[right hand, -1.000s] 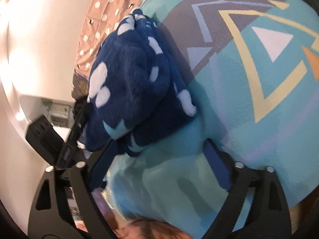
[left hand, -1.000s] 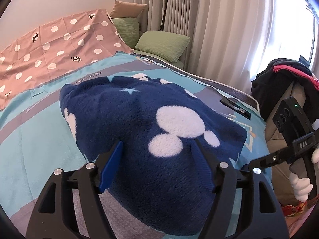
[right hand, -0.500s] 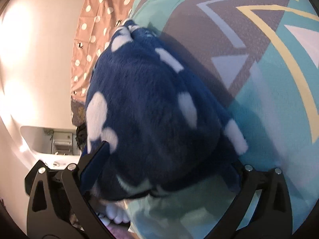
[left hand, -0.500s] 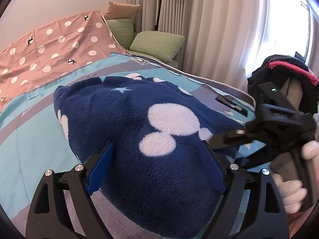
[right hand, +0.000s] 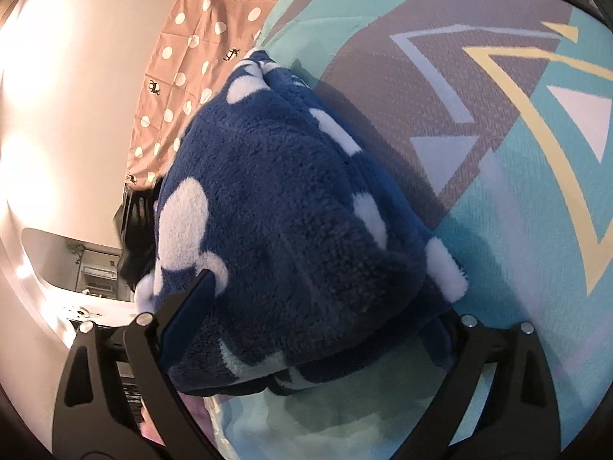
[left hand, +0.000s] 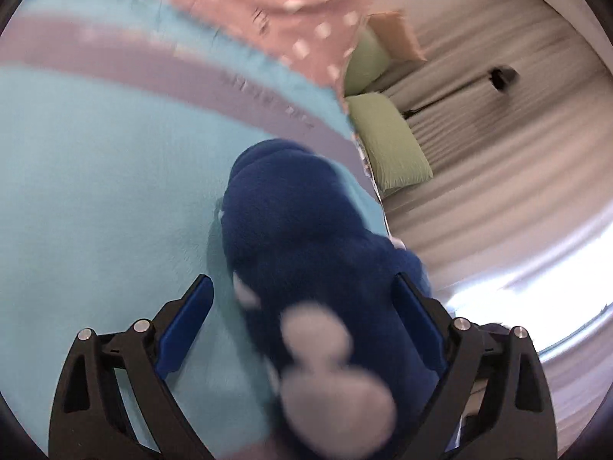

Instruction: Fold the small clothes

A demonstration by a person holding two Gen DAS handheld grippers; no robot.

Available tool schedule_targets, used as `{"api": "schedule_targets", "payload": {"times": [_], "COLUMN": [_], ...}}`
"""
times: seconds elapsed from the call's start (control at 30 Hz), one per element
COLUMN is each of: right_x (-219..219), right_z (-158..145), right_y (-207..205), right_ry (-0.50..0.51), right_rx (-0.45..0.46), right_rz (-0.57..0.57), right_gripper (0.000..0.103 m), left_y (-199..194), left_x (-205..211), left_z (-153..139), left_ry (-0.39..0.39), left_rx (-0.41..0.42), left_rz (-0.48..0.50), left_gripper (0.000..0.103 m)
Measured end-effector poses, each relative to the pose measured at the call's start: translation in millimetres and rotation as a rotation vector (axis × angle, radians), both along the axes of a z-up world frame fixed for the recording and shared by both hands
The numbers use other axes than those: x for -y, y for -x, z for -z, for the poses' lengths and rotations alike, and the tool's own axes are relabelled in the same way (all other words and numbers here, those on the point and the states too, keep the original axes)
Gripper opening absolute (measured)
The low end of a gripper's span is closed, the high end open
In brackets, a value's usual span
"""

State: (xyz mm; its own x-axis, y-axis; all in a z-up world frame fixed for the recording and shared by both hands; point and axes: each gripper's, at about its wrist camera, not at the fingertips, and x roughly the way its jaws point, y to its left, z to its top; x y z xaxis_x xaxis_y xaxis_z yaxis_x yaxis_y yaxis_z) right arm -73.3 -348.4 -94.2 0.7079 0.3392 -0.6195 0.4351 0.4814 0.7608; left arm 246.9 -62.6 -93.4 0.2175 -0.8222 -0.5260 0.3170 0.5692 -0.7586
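Garment: a navy fleece [right hand: 291,207] with white blobs, bunched into a thick bundle on the bed [right hand: 536,230], lying over the teal and grey blanket near its edge.

Left gripper [left hand: 302,329]: its jaws stand wide apart with the fleece [left hand: 306,268] between them; I see no pad pressed into the pile, so I take it as released (the view is smeared by motion, so contact on the far pad is hard to judge).

Right gripper [right hand: 325,322]: jaws spread wide too, straddling the near end of the bundle; the left pad lies against the pile, the right pad is half hidden under a fold, and nothing looks pinched.

Step in hand: by my reading, the fold is largely made and both tools are at the bundle to square it or take hold for one more fold (which of the two, I cannot say from here).

State of the fold: layers show along the near edge in the right view, with a paler lining peeking out below; the stack looks lumpy, not flat.

Next move calls for: closing on a full edge, all layers at once, since thick fleece tends to slip out if only the top layer is caught; then lifting low and laying it over evenly.

Risk: the bundle sits close to the bed's edge, so a careless push could tip it off.

Around: spotted pink sheet [right hand: 199,38], green pillows [left hand: 387,142], curtains [left hand: 498,153] beyond.
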Motion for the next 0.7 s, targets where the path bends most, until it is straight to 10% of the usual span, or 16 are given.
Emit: {"api": "schedule_targets", "payload": {"times": [0.1,0.23,0.37,0.7], "right_x": [-2,-1,8,51], "right_z": [-13,-55,-103,-158], "right_y": [-3,-19,-82,-381], "right_ry": [0.131,0.389,0.584,0.551], "right_rx": [0.040,0.130,0.215,0.384], "right_rz": [-0.034,-0.101,-0.196,-0.420], "right_gripper": [0.071,0.040,0.038,0.038], "left_y": [-12,-8,-11,-138], "left_x": [27,38,34,12], "left_z": [8,-9,-64,-207], "left_ry": [0.005,0.048,0.067,-0.104], "left_rx": [0.010,0.085,0.220,0.525], "left_rz": [0.053,0.106,0.115,-0.139], "left_gripper": [0.089,0.054,0.052,0.052]}}
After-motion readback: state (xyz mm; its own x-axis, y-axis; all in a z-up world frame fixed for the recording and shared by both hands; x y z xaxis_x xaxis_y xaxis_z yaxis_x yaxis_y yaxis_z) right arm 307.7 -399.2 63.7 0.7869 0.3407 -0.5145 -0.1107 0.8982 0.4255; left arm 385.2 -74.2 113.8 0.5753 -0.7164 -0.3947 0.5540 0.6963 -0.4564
